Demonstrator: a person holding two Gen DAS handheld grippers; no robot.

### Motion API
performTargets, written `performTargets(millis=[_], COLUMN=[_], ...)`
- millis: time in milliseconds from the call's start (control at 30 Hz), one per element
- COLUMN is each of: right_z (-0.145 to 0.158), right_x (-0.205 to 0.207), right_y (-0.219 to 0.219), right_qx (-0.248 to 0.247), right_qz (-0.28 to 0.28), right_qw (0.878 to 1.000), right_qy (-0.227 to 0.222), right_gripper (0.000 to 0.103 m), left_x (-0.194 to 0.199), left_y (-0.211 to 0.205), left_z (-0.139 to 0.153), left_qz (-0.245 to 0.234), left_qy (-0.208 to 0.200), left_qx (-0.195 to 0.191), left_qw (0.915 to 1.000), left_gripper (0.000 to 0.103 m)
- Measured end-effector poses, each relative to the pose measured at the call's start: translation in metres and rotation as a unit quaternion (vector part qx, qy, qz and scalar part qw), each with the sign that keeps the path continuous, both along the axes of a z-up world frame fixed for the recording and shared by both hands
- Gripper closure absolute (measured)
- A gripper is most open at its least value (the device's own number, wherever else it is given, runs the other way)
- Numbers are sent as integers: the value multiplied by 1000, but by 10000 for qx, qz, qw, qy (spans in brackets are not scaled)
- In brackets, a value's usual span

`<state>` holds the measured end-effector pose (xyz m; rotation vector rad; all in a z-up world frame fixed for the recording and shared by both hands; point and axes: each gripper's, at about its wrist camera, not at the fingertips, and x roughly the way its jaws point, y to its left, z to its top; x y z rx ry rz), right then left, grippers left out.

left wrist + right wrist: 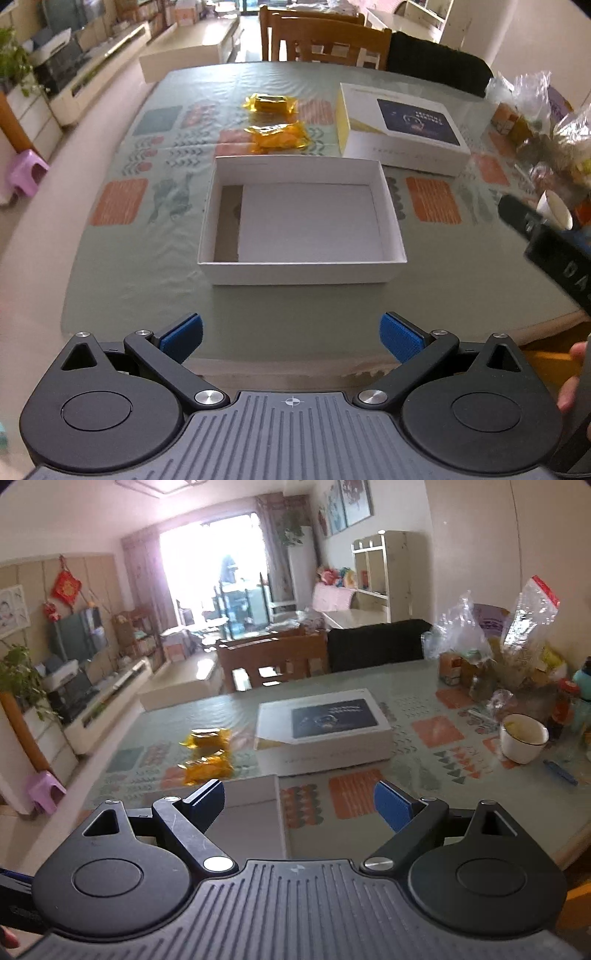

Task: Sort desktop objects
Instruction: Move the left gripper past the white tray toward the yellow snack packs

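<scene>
An open white box [303, 273] lies empty in the middle of the table, with only a white sheet on its floor. Two yellow snack packets lie just behind it, one nearer [277, 137] and one farther [270, 104]. My left gripper [291, 336] is open and empty, hovering over the table's near edge in front of the box. My right gripper [299, 804] is open and empty, above the box's right part [255, 816]. In the right wrist view both packets, nearer [207, 768] and farther [210, 737], lie to the left.
The white box lid with a dark picture [400, 129] lies behind right, also in the right wrist view [325, 731]. Plastic bags and jars [491, 657] and a white cup [523, 737] crowd the right side. Wooden chairs [325, 40] stand at the far edge.
</scene>
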<state>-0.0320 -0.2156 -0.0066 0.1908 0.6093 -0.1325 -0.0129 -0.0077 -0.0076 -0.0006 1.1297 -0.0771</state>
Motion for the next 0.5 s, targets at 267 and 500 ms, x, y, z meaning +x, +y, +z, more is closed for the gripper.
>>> performTargets(millis=[267,500], right_z=[-4,-17], right_x=[-8,6], right_y=[14,11], right_qx=[-184,-75], right_qz=[224,526], right_qw=[9996,9977], right_qy=[6,421], right_gripper=[0,0], left_x=[10,21], left_y=[11,8], left_z=[4,2], left_qz=[792,829], left_qy=[-163,-135], left_qx=[-252,-57], left_qw=[9964,9964], left_gripper=[0,0])
